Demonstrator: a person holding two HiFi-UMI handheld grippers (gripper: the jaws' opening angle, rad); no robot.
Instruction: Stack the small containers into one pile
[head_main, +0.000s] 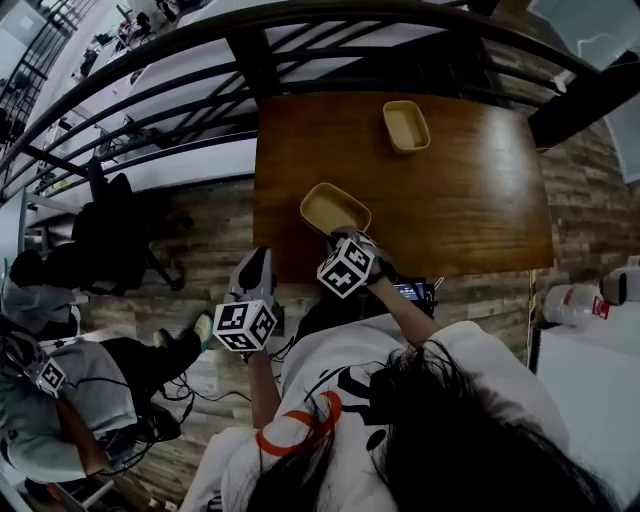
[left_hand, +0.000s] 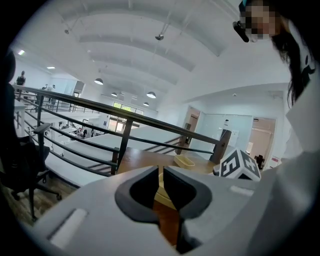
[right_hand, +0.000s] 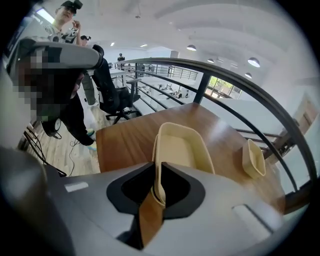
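Two cream plastic containers lie on the brown wooden table (head_main: 460, 205). The near container (head_main: 335, 208) (right_hand: 182, 150) sits by the table's front edge, and its left side shows a double rim. My right gripper (head_main: 337, 237) (right_hand: 158, 175) is shut on the near rim of that container. The far container (head_main: 406, 125) (right_hand: 254, 159) (left_hand: 184, 161) rests alone toward the back of the table. My left gripper (head_main: 255, 265) (left_hand: 161, 175) hovers off the table's front left corner, shut with nothing in it.
A black metal railing (head_main: 200, 130) curves along the table's back and left sides. A black office chair (head_main: 115, 240) stands on the wood floor at left. Another person (head_main: 50, 400) sits at the lower left. A white bottle (head_main: 572, 303) lies at the right.
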